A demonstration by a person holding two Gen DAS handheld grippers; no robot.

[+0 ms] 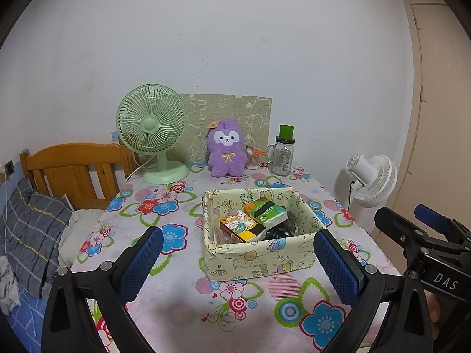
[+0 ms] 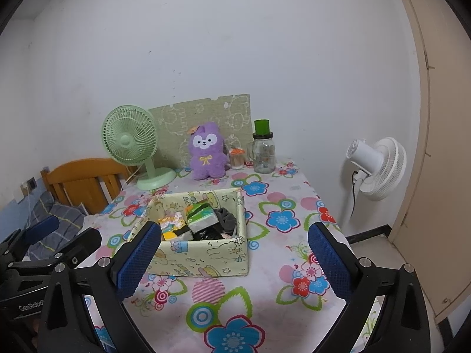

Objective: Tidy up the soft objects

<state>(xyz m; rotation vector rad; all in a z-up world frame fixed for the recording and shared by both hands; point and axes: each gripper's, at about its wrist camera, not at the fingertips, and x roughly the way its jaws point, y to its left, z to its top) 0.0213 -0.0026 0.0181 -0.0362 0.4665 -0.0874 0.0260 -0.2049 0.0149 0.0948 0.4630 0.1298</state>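
My left wrist view looks forward from the near table edge toward the wall, with the fabric box (image 1: 259,247) close ahead, slightly right of centre. My right wrist view faces the same way from further right, placing the fabric box (image 2: 203,253) left of centre. Both views share the box and everything behind it.

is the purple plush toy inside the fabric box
No, the purple plush toy sits upright on the table at the back, beside the green fan, well behind the fabric box.
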